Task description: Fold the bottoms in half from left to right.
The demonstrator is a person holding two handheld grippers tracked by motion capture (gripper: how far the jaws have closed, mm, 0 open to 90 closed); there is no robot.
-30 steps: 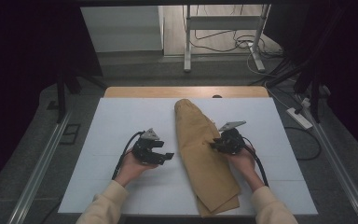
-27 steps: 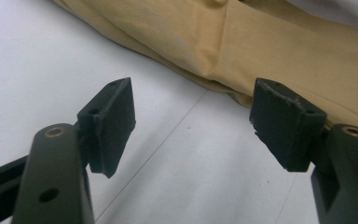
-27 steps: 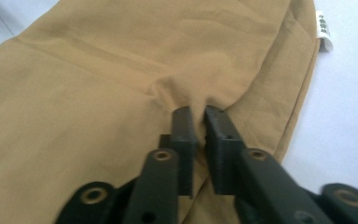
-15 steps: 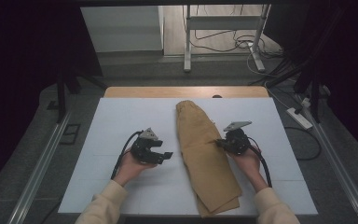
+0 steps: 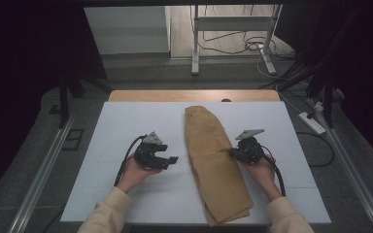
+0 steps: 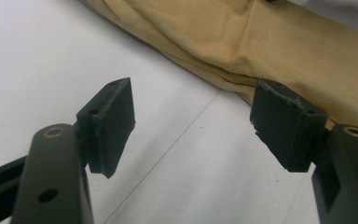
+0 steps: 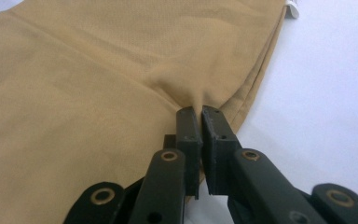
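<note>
High view: the folded tan trousers are lying lengthwise at the centre of the white table, between the left gripper and the right gripper.

Left gripper view: the jaws are standing wide apart, holding nothing, just beside the trousers' edge.

Right gripper view: the jaws are pinching a fold at the trousers' edge.

A lab: white-topped table, floor cables, metal stand.
</note>
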